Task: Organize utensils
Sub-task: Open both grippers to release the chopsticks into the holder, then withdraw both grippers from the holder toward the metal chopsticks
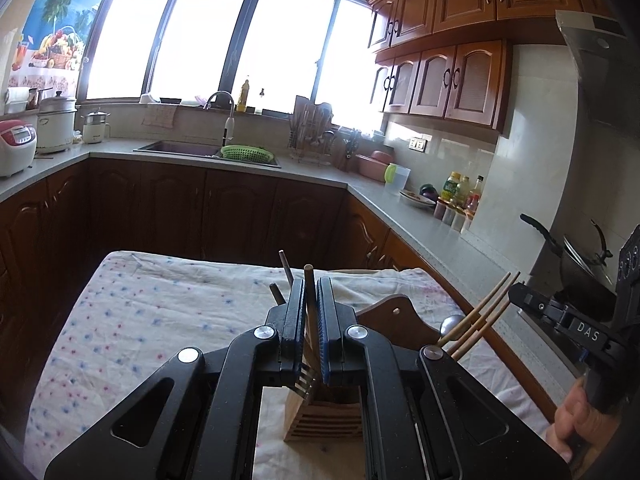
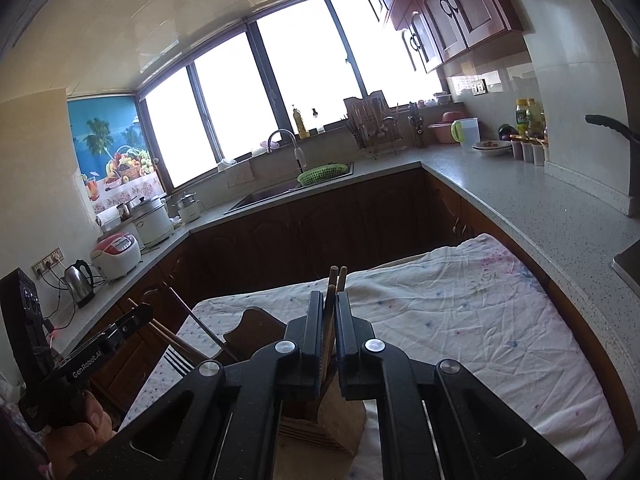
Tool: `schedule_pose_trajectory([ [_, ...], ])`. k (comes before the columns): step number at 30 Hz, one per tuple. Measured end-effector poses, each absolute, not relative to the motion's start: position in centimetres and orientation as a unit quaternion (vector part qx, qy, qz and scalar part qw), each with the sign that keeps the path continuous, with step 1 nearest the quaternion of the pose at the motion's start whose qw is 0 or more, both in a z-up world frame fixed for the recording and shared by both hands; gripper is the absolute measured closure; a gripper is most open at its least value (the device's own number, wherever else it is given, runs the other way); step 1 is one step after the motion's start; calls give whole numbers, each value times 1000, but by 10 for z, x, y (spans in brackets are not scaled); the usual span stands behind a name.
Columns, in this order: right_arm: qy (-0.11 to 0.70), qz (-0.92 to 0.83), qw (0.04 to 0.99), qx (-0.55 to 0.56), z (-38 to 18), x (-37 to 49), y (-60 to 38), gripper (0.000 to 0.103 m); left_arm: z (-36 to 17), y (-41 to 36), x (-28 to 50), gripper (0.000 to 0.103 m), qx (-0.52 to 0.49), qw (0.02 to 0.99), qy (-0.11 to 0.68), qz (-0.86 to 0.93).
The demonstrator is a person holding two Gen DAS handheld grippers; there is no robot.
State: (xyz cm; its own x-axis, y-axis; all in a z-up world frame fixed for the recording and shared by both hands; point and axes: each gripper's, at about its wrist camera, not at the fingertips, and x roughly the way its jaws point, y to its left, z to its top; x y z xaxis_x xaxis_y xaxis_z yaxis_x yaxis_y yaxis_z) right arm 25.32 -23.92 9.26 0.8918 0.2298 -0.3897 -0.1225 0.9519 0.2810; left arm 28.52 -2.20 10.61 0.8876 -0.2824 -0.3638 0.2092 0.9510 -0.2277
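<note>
The left gripper (image 1: 310, 304) has its jaws drawn almost together, pinching a wooden stick-like handle (image 1: 309, 280) that rises above the fingertips and slants down between the pads; what utensil it belongs to I cannot tell; two darker handles (image 1: 285, 268) stand just left of the jaws, one tall and one short. Directly beneath the jaws, seen through the gap in the gripper's frame, stands the slatted wooden utensil holder (image 1: 320, 420) on the flowered cloth (image 1: 140, 320), with the tines of a fork (image 1: 305, 380) just under the left pad; behind the holder, to the right of the jaws, a dark wooden backboard (image 1: 396, 316) rises.

The right gripper (image 2: 330, 312) is likewise nearly closed, clamped on a bundle of wooden chopsticks (image 2: 335, 280) whose blunt ends poke up past the fingertips; the same holder (image 2: 324, 428) sits right below its jaws; the cloth (image 2: 460, 320) spreads to the right of the jaws and beyond.

From the left wrist view the right gripper (image 1: 516, 288) shows at the far right with the chopsticks (image 1: 476, 312) slanting down from it, and a hand (image 1: 576, 420) grips its handle; from the right wrist view the left gripper (image 2: 140, 314) shows at far left, the fork (image 2: 178, 362) beside it, a hand (image 2: 80, 432) below.
</note>
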Motion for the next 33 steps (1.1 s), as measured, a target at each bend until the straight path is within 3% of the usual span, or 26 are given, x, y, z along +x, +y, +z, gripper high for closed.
schedule_pose_trajectory([
  [6,217,93,963,132,92,254,-241,97,107,-21,288,97,-90,966,207,-123],
  [10,206,100,962,147,97,246,-246,86,116,-21,279,91,-94,966,198,-135],
  [11,199,102,963,151,100,242,-248,79,119,-21,275,79,-93,968,192,-136],
  [12,190,103,964,157,103,237,-251,58,123,-20,269,69,-94,969,186,-133],
  [13,180,104,965,163,106,231,-255,40,126,-19,262,47,-97,971,178,-128],
  [14,169,104,966,167,109,224,-257,36,130,-17,254,34,-101,973,167,-120],
  [16,150,101,968,172,113,210,-263,19,133,-14,239,22,-106,976,157,-108],
  [18,138,98,969,180,114,197,-268,7,132,-11,225,19,-110,976,157,-106],
  [30,149,81,965,202,90,120,-284,4,103,-3,146,17,-115,970,187,-101],
  [33,157,72,963,206,82,104,-285,2,98,-5,130,11,-111,970,191,-103],
])
